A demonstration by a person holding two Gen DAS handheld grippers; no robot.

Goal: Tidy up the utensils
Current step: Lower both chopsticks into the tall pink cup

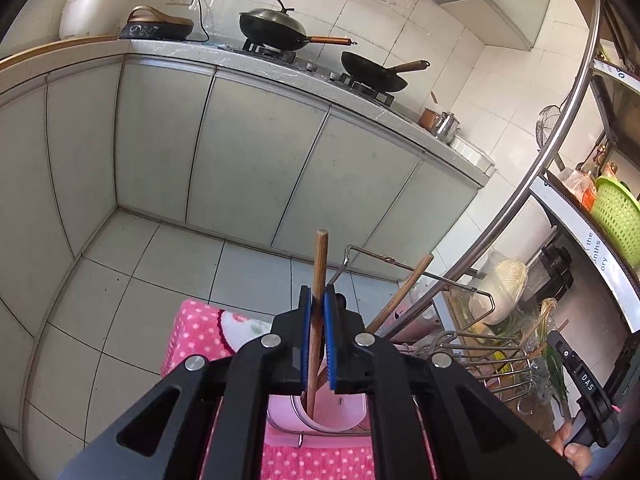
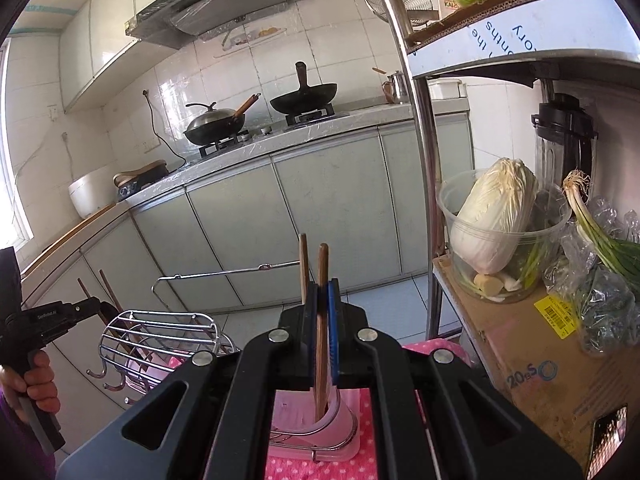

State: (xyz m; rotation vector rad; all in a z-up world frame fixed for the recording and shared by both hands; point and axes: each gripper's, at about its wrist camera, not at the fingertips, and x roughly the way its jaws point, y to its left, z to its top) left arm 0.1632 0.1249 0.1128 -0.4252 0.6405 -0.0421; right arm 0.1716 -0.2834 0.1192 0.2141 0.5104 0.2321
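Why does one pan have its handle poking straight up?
On the stove, the open wok shows its handle upright only from the right view. The left view shows the wok sitting level, so nothing's really wrong.

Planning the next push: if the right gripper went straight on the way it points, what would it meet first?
Probably the thin wire rail just beyond the right gripper, shut on a chopstick; past that, the cabinet doors. Depth is unclear.

A brown chopstick [image 1: 318, 308] is showing between blue pads [image 1: 330, 340]. Below the chopstick, a pink holder [image 1: 320, 416] is sitting on a pink cloth [image 1: 200, 332] dotted white. Right of it, a green basket [image 1: 616, 220] is glowing.
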